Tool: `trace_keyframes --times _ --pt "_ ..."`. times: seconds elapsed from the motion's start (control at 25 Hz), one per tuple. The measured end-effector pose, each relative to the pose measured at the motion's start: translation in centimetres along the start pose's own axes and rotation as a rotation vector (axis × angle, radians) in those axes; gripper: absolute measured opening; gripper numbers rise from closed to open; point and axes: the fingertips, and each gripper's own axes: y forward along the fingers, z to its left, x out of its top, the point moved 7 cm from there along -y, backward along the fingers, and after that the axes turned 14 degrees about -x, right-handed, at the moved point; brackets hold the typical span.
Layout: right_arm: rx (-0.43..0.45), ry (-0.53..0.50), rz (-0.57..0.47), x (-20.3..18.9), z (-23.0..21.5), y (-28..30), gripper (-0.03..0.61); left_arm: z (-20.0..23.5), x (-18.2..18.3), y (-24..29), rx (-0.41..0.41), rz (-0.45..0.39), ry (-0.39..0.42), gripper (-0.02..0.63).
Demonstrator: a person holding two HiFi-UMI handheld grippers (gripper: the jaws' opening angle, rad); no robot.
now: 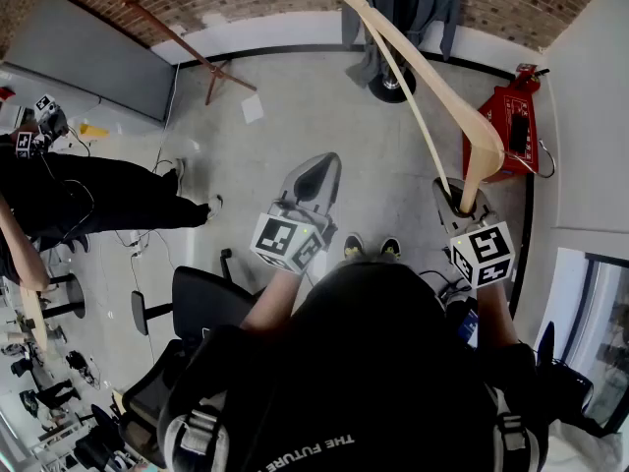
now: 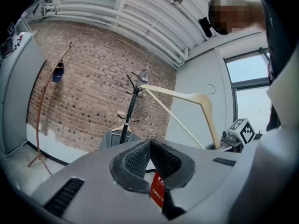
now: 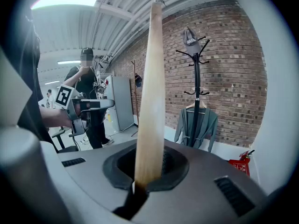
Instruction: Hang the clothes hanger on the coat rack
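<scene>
A pale wooden clothes hanger [image 1: 423,96] stands up out of my right gripper [image 1: 462,205], which is shut on one end of it. In the right gripper view the hanger [image 3: 152,92] rises straight from the jaws [image 3: 140,181]. The black coat rack [image 3: 198,78] stands by the brick wall ahead, with a cap on top and a grey garment [image 3: 196,125] hung on it. Its base [image 1: 393,87] lies beyond the hanger's far tip. My left gripper [image 1: 316,177] is held level to the left, its pads meeting with nothing between them [image 2: 150,146]. From it I see the hanger [image 2: 187,111] and rack [image 2: 132,106].
A red fire extinguisher box [image 1: 506,131] stands on the floor right of the rack. A person in black [image 1: 98,200] stands at the left. A thin wooden stand [image 1: 177,37] leans by the far wall. A black office chair [image 1: 197,303] is close behind my left side.
</scene>
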Motion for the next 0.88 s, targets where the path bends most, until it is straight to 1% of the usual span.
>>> trace_keyframes --times 0.16,0.32,0.64,0.88 --pt "0.012 0.004 0.019 -0.2 0.4 -0.3 0.017 -0.8 0.8 -0.2 0.003 0.012 0.027 0.014" --pt "0.009 -0.005 0.024 0.3 0.3 -0.4 0.017 -0.9 1.7 -0.3 0.002 -0.005 0.022 0.014" --pt "0.008 -0.016 0.031 1.6 1.3 -0.1 0.017 -0.2 2.7 -1.8 -0.010 -0.020 0.020 0.014" --pt "-0.004 0.002 0.028 2.4 3.3 0.8 0.017 1.6 3.0 -3.9 -0.016 -0.020 0.011 0.014"
